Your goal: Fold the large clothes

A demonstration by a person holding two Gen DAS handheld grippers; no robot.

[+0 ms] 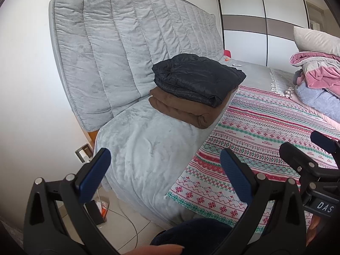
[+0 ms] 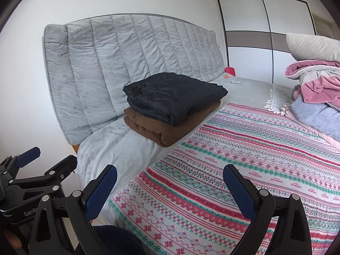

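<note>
A folded black puffer jacket (image 1: 197,78) (image 2: 172,97) lies on top of a folded brown garment (image 1: 180,110) (image 2: 163,129) on the grey plush strip of the bed. A heap of unfolded pink, grey and lilac clothes (image 1: 316,78) (image 2: 316,93) sits at the far right of the bed. My left gripper (image 1: 165,170) is open and holds nothing, hanging over the bed's near corner. My right gripper (image 2: 170,184) is open too, above the patterned bedspread (image 2: 244,148) (image 1: 255,131). Each gripper shows at the edge of the other's view.
A grey padded headboard (image 1: 119,42) (image 2: 119,59) stands behind the folded pile. A white wardrobe (image 1: 255,17) (image 2: 255,27) is at the back. A small red object (image 2: 230,71) and a small white item (image 2: 235,82) lie far back. Cables and a box lie on the floor (image 1: 119,223).
</note>
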